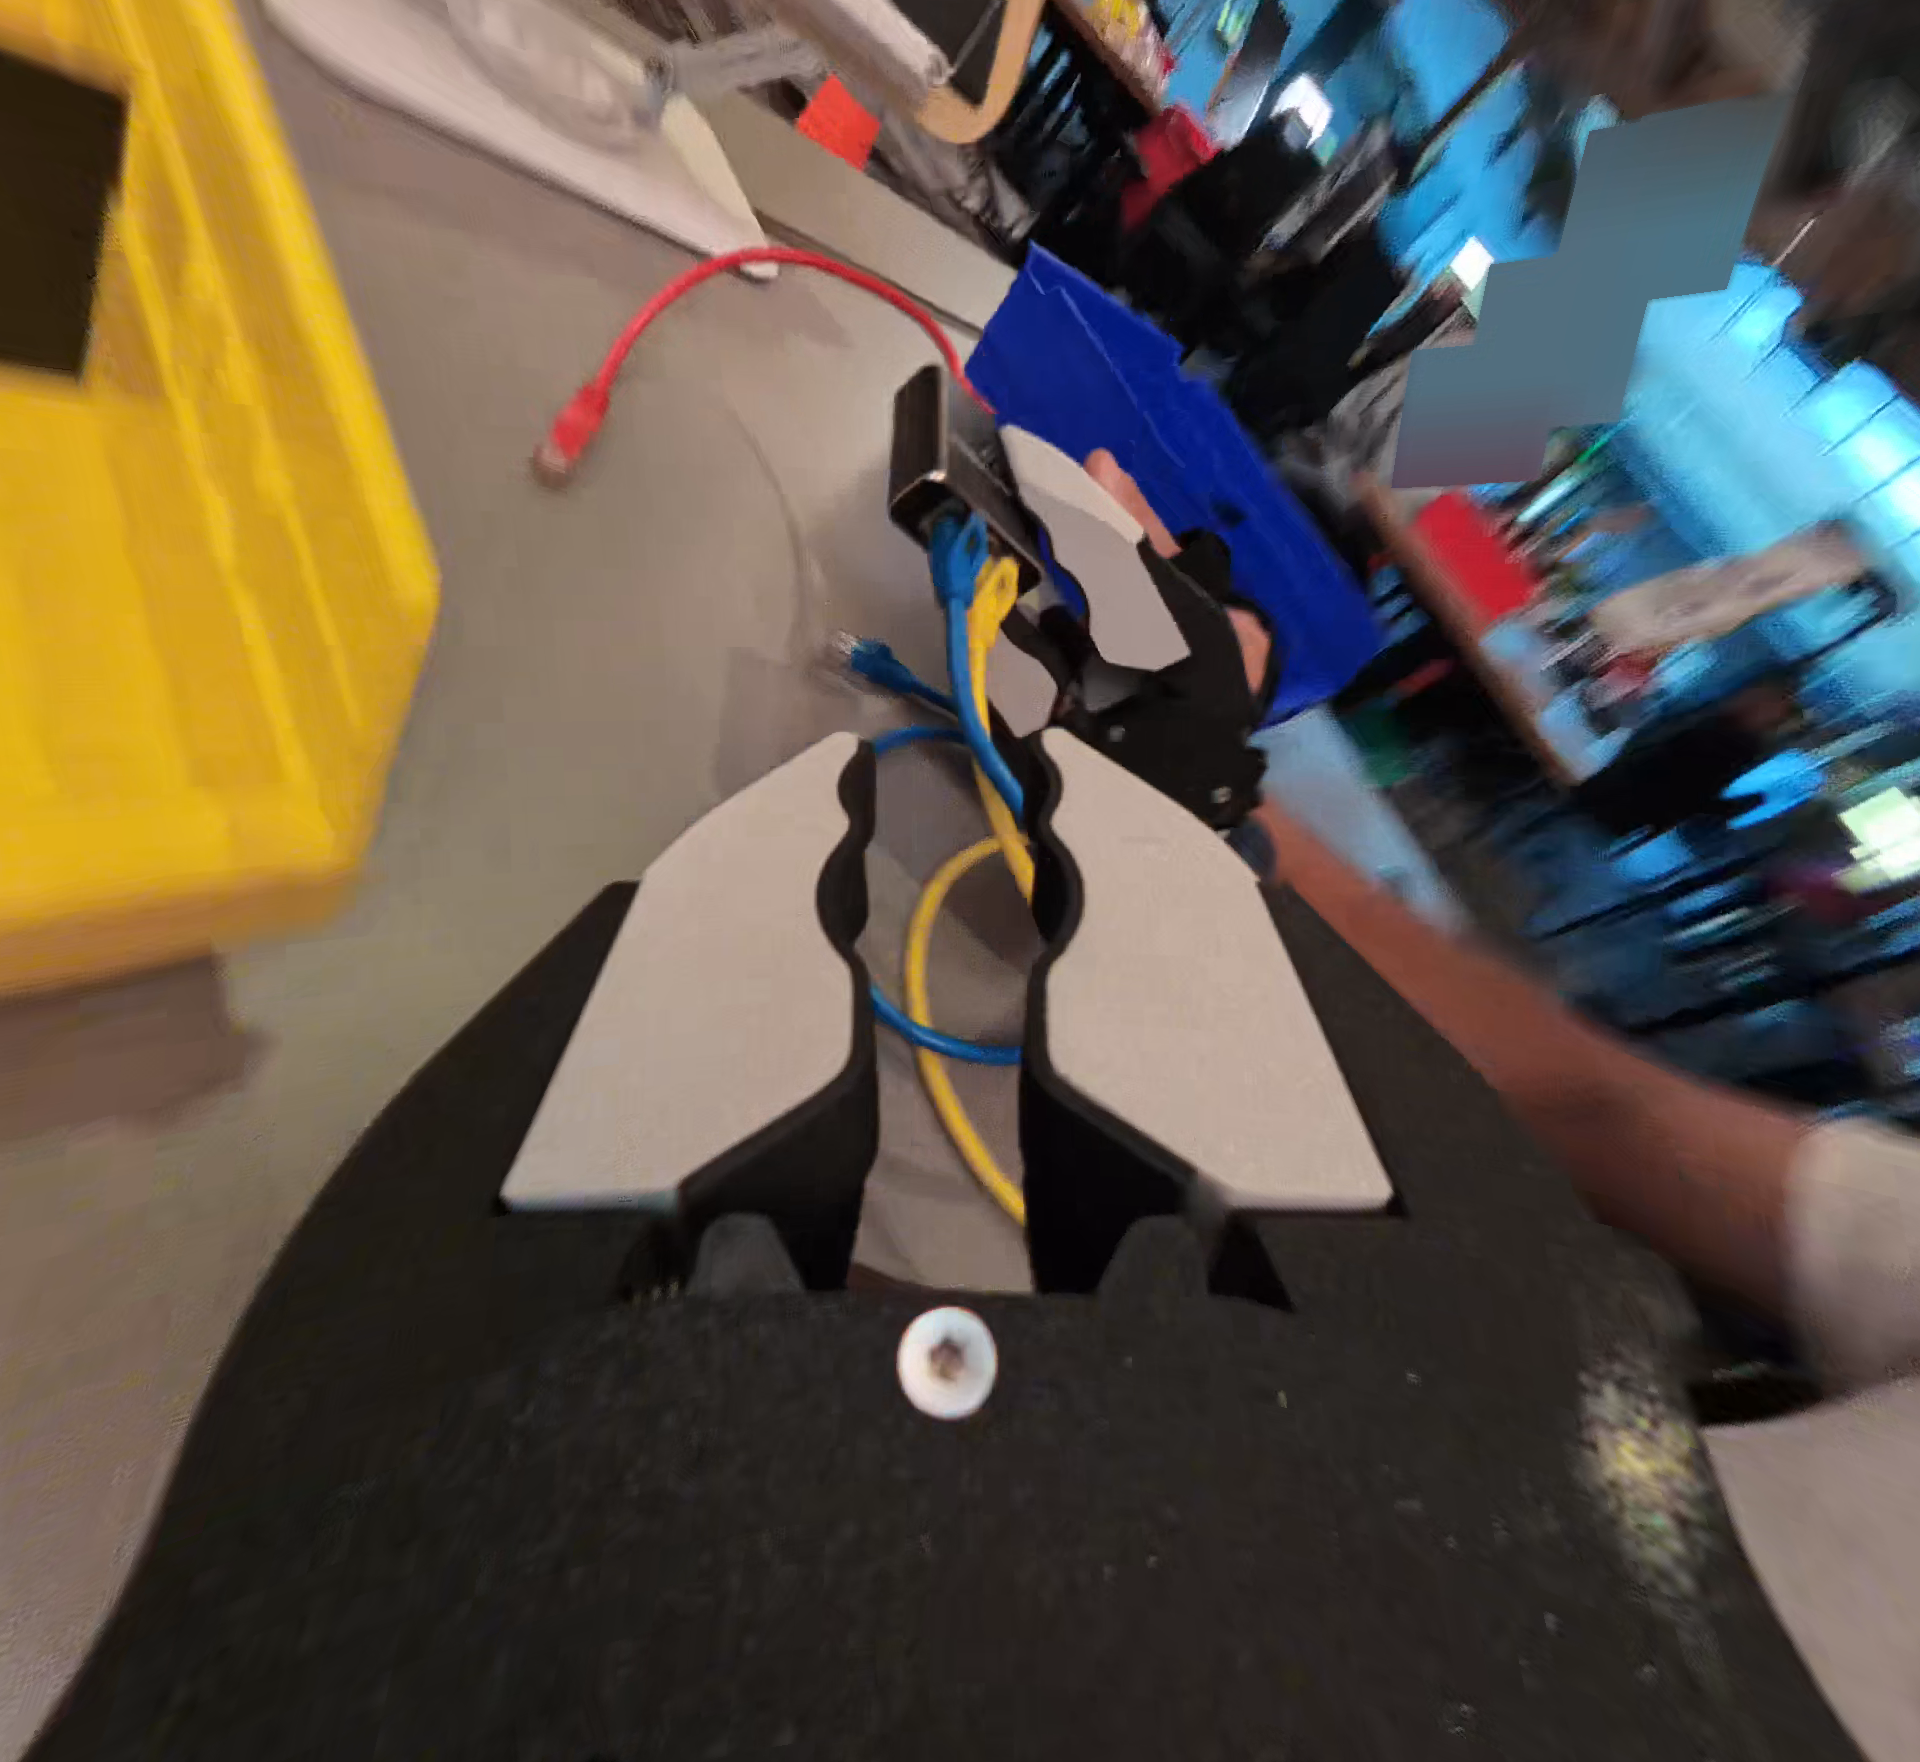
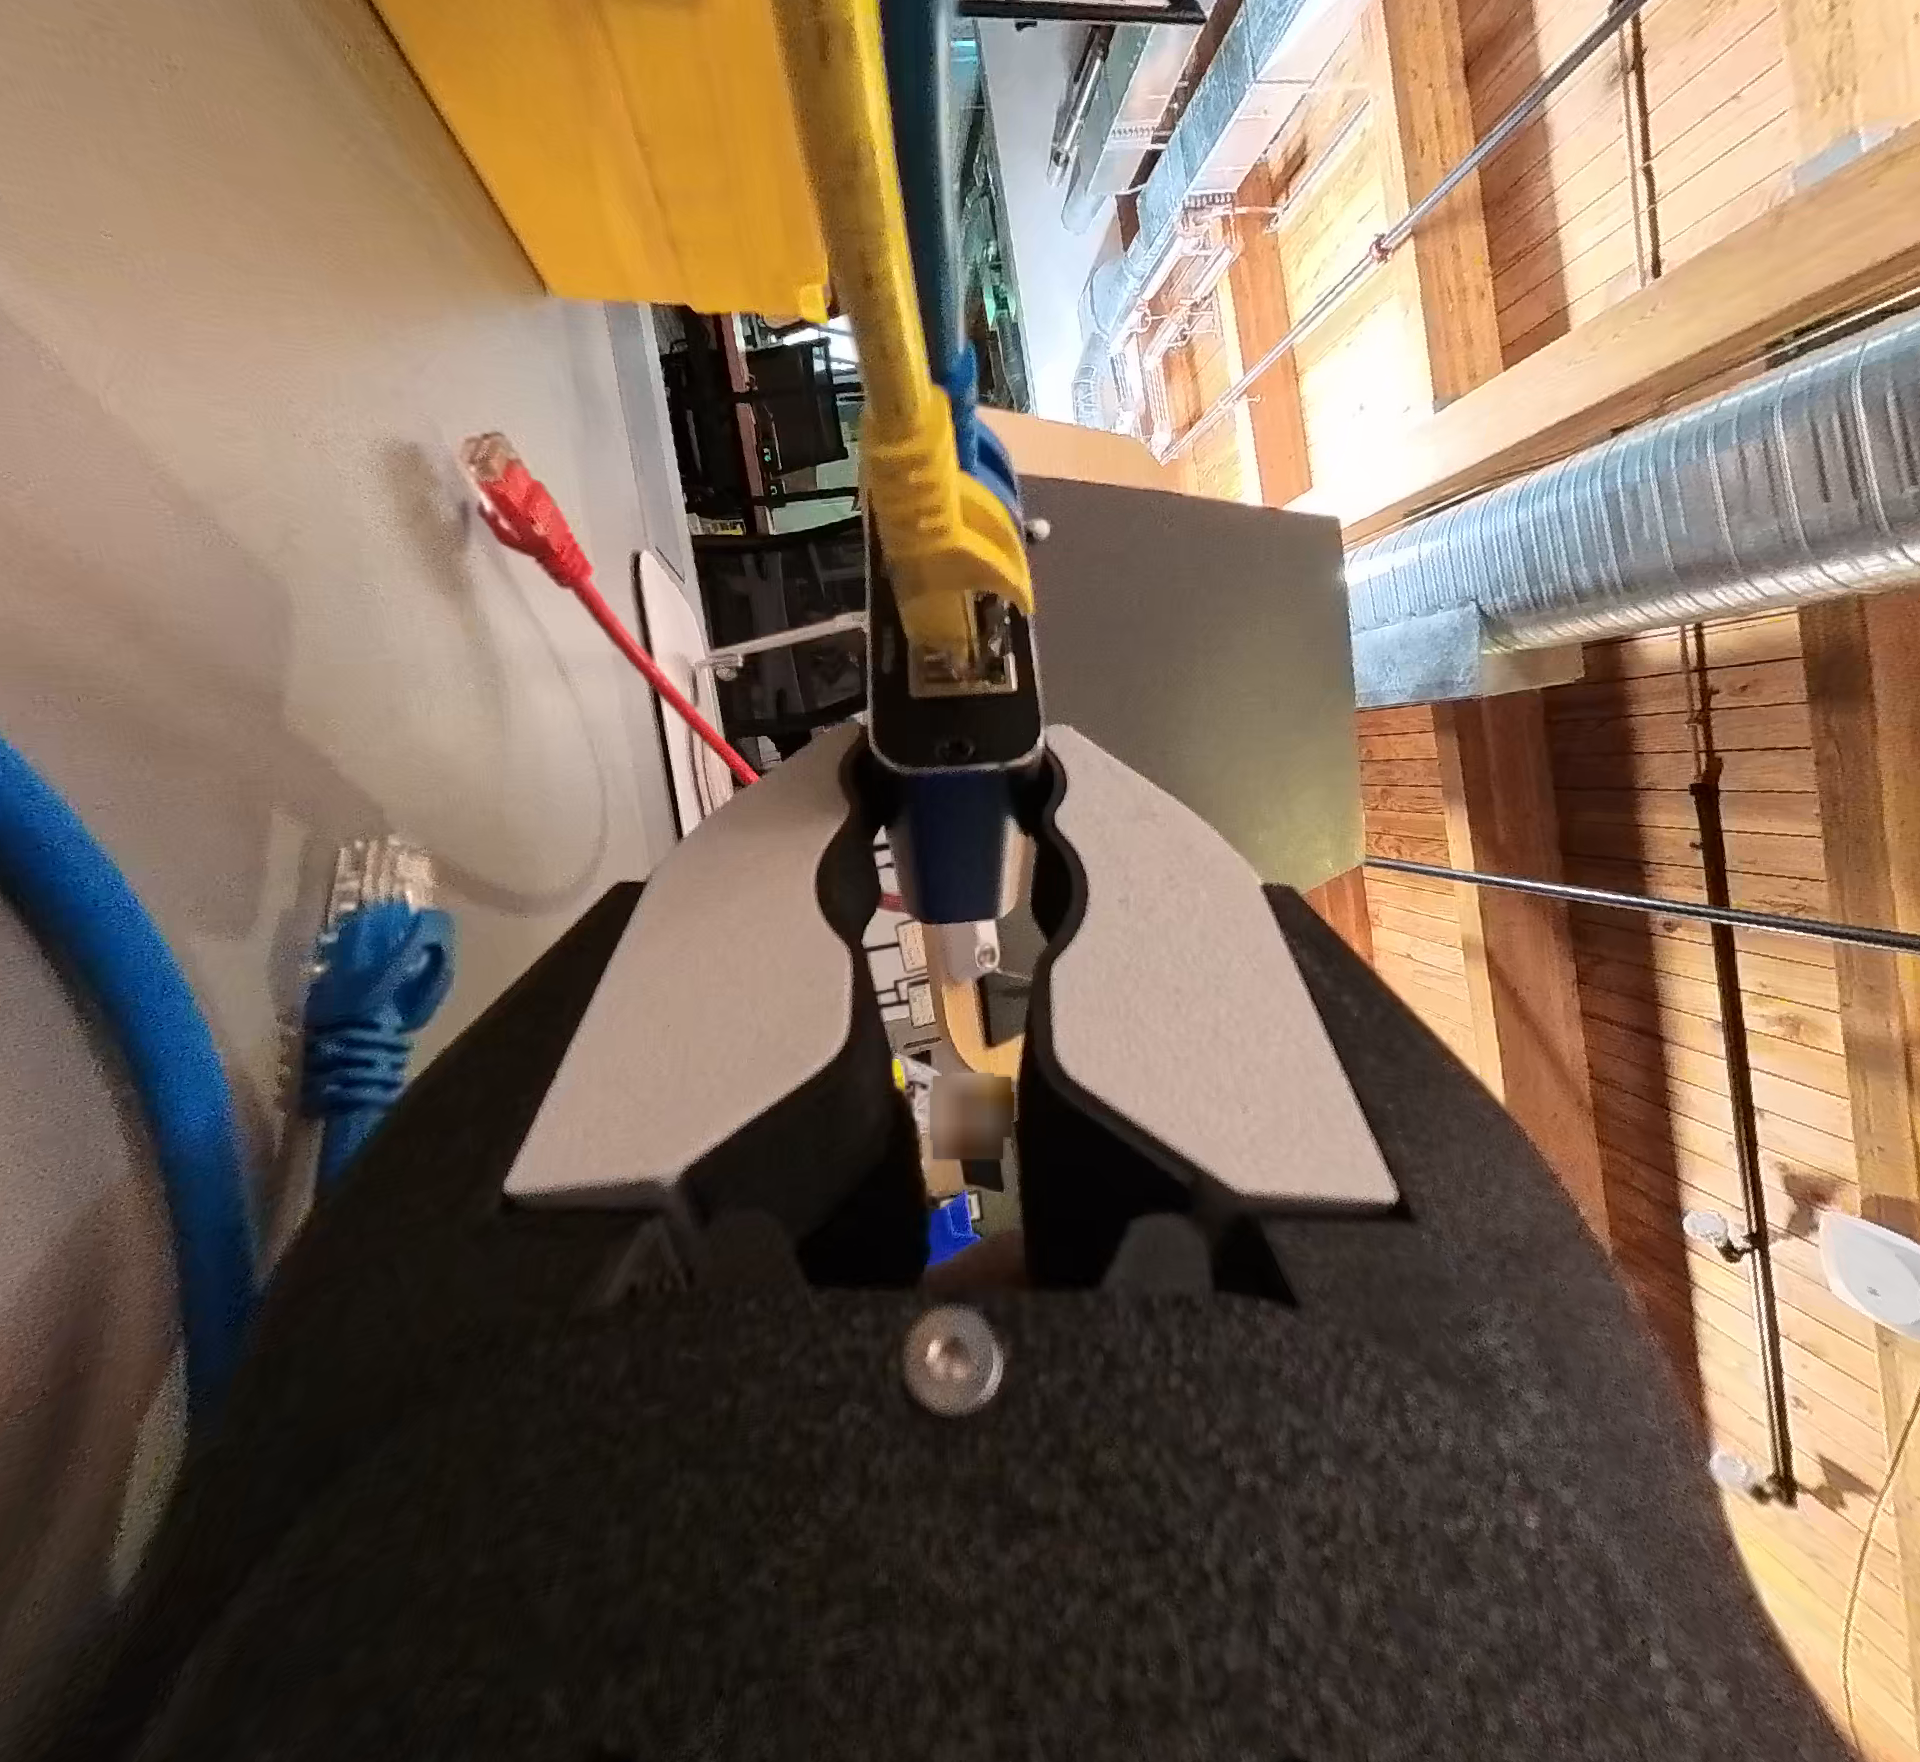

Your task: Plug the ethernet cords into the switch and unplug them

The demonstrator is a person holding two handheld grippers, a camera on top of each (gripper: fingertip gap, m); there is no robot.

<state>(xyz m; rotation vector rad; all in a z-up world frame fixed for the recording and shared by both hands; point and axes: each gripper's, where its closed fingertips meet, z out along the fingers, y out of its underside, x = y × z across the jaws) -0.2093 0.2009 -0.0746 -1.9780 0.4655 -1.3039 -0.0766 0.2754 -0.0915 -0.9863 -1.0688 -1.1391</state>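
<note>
My right gripper (image 2: 951,772) is shut on one end of the small black switch (image 2: 951,704) and holds it tilted above the grey table; it also shows in the left wrist view (image 1: 1049,590). A yellow cord (image 2: 935,517) and a blue cord (image 2: 987,455) are plugged into the switch (image 1: 930,455) and hang from it. My left gripper (image 1: 951,756) is open, just below the switch, with the yellow cord (image 1: 925,933) and blue cord (image 1: 971,694) showing through the gap. A red cord's plug (image 1: 566,434) and a loose blue plug (image 1: 862,658) lie on the table.
A yellow bin (image 1: 156,465) stands at the left on the grey table (image 1: 540,725). A white board (image 1: 499,50) lies at the back. A person's forearm (image 1: 1507,1037) reaches in from the right. The red cord's far end runs behind the switch, hidden.
</note>
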